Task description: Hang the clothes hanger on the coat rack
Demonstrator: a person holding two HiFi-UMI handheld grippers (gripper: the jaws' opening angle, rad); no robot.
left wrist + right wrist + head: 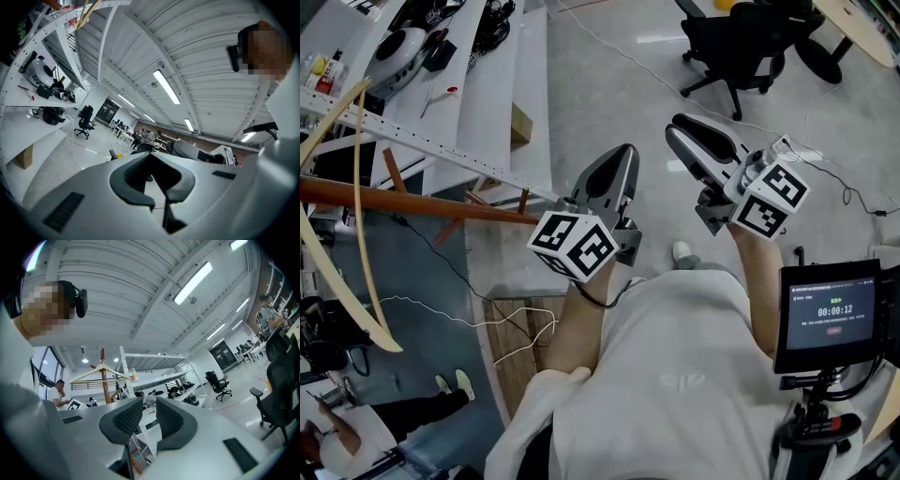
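Observation:
A pale wooden clothes hanger (362,216) hangs at the left on the brown wooden coat rack (422,203). The right gripper view shows the hanger (101,372) astride the top of the rack's pole (103,380), far from both grippers. My left gripper (615,173) is held up in front of my chest, its jaws together with nothing between them. Just to its right, my right gripper (698,145) stands with a narrow gap between its fingers, and it too is empty. In the left gripper view the left gripper (152,161) points toward the open office floor.
White metal shelving (487,84) with tools stands behind the rack. A black office chair (750,37) is at the far right, and cables (516,328) lie on the floor. A small screen (830,314) is mounted at my right. A person (337,431) sits at the lower left.

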